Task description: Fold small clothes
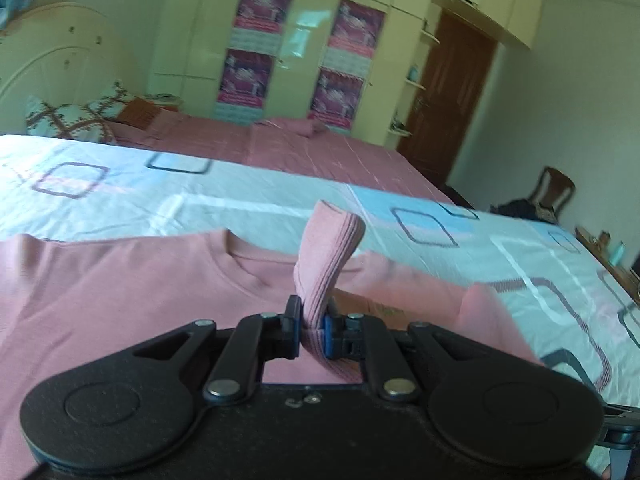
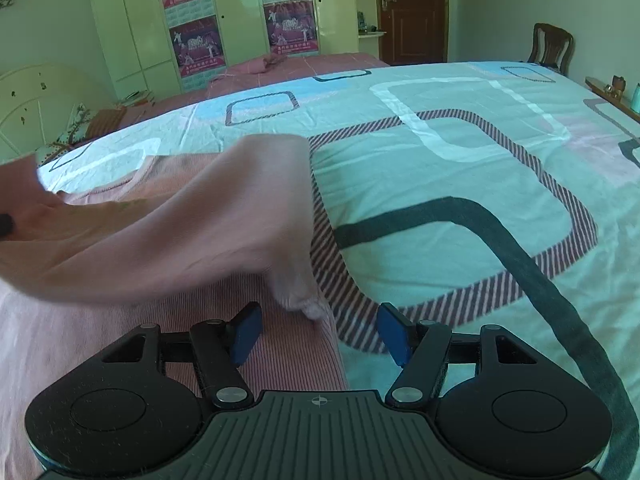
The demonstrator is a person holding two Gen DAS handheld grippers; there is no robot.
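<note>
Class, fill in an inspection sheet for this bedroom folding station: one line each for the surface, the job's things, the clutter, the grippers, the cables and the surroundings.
Surface: bed sheet, pale with rounded-square outlines, lightly creased.
Job's things: pink top lying flat, neckline away from the camera; its ribbed cuff is lifted upright.
Clutter: nothing seen on the sheet near the top.
Grippers: left gripper shut on the ribbed cuff; right gripper open, over the top's edge, holding nothing.
Cables: nothing seen.
Surroundings: pink bedspread behind, patterned pillow, wardrobe with posters, brown door, wooden chair.
</note>
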